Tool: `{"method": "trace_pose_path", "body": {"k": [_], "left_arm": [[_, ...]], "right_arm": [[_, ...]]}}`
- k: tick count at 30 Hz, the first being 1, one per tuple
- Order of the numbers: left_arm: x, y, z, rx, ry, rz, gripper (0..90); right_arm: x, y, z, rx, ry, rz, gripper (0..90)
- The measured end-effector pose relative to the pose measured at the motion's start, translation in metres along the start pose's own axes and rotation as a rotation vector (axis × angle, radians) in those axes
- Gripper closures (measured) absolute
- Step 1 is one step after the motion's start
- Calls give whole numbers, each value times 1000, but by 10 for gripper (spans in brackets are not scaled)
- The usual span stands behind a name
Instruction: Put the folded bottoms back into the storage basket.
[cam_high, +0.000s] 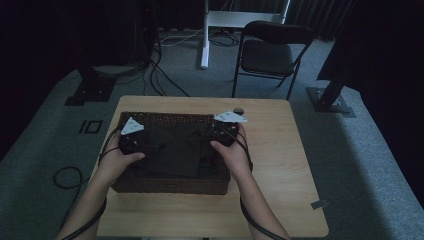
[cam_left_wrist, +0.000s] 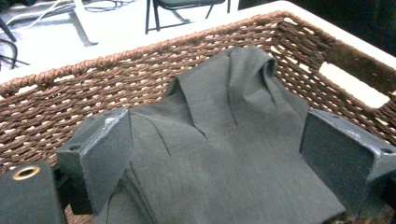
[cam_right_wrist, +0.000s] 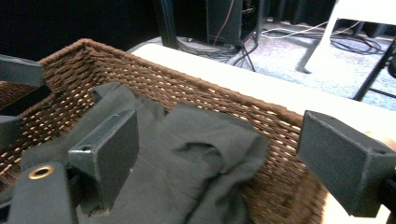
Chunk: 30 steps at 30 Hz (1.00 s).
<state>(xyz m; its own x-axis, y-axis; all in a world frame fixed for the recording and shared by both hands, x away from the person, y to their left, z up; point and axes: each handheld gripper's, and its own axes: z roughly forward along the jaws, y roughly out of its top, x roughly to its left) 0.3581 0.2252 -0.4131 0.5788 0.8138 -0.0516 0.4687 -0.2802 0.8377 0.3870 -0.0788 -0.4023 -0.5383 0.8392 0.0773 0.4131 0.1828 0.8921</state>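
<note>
A brown wicker basket (cam_high: 170, 184) stands on the wooden table (cam_high: 280, 165), and a dark grey cloth (cam_high: 175, 147) lies crumpled inside it. My left gripper (cam_high: 136, 141) hovers over the basket's left part. In the left gripper view the left gripper (cam_left_wrist: 219, 158) is open, with the cloth (cam_left_wrist: 224, 140) lying between its spread jaws and bunched against the woven wall (cam_left_wrist: 93, 84). My right gripper (cam_high: 220, 134) hangs over the basket's right end. The right gripper (cam_right_wrist: 224, 158) is open too, above a fold of the cloth (cam_right_wrist: 196, 158), and its right jaw reaches past the basket rim (cam_right_wrist: 210, 93).
A small round dark object (cam_high: 238, 110) sits on the table just behind the right gripper. Beyond the table stand a black folding chair (cam_high: 270, 50), a white stand leg (cam_high: 205, 40) and cables on the grey carpet (cam_high: 165, 80). Bare tabletop lies right of the basket.
</note>
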Motion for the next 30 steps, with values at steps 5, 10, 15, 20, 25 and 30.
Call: {"method": "trace_pose_path", "body": {"k": [5, 10, 15, 20, 25, 30], "left_arm": [[-4, -2, -8, -6, -5, 13, 104], [-6, -5, -14, -24, -6, 9, 104], [-11, -10, -21, -39, -10, 16, 104], [-15, -15, -27, -55, -15, 19, 104], [-21, -21, -31, -72, -15, 22, 104], [-30, -30, -38, -108, 11, 22, 104]], "right_arm": [[-10, -4, -11, -17, -17, 9, 129], [-23, -12, -22, -22, -39, 14, 125], [-37, -22, -33, -23, -62, 20, 126], [-46, -33, -43, -10, -80, 7, 125], [-52, -44, -46, 6, -92, 7, 125], [-58, -61, -51, 13, -106, 27, 126]]}}
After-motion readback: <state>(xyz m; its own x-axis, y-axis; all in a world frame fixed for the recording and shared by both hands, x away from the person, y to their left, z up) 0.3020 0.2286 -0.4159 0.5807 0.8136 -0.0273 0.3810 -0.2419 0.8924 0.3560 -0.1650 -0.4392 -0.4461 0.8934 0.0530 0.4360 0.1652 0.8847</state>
